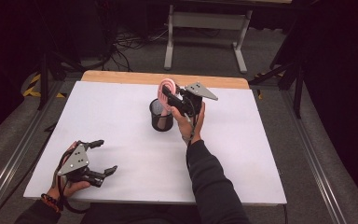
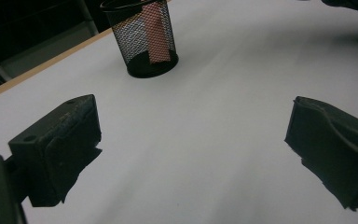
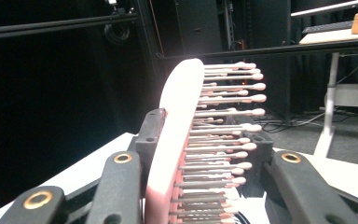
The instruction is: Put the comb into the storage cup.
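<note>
A pink hairbrush [image 1: 167, 87] stands head-up, its handle down inside a black mesh cup [image 1: 161, 115] at the middle of the white table. My right gripper [image 1: 169, 95] is shut on the brush head just above the cup's rim. The right gripper view looks along the jaws at the pink brush [image 3: 186, 135] with its bristles pointing right. The left gripper view has the mesh cup [image 2: 144, 39] farther off, with the pink handle inside it. My left gripper [image 1: 103, 156] rests near the table's front left corner, open and holding nothing.
The white board [image 1: 121, 154] lies on a wooden table whose edge [image 1: 121, 77] runs along the back. Beyond it are a grey desk frame [image 1: 205, 32] and cables on the floor. Metal rails flank both sides.
</note>
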The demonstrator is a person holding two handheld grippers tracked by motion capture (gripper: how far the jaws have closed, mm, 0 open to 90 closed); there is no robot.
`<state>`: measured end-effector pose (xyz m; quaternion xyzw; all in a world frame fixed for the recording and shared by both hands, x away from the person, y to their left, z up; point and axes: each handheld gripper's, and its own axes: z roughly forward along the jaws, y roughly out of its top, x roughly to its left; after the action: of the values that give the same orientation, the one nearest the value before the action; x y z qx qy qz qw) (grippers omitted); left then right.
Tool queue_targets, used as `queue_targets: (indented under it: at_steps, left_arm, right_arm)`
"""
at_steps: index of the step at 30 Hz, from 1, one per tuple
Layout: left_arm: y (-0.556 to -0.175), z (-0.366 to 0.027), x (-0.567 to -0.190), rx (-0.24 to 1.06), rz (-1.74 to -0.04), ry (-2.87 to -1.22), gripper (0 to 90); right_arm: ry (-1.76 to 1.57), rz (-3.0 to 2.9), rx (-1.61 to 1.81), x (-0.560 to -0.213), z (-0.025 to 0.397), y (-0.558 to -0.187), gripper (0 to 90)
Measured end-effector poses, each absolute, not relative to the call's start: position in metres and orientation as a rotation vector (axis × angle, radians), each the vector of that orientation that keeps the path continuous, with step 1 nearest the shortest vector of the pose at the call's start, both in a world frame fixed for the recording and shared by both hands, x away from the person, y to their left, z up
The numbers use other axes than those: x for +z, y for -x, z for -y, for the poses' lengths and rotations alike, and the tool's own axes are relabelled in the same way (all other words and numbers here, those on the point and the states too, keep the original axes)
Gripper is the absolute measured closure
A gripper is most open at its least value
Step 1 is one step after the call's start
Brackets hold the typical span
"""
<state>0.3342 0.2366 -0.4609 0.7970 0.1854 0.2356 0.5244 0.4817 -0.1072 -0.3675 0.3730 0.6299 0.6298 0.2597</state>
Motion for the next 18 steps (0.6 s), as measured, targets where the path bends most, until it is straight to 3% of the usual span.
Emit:
queue_targets:
  at_steps: [18]
  left_arm:
    - [-0.3345, -0.2365, -0.4612, 0.563, -0.444, -1.913, 3.9]
  right_arm:
    - [-1.056, -1.713, 1.647, -0.3766, 0.1148, -0.4869, 58.2]
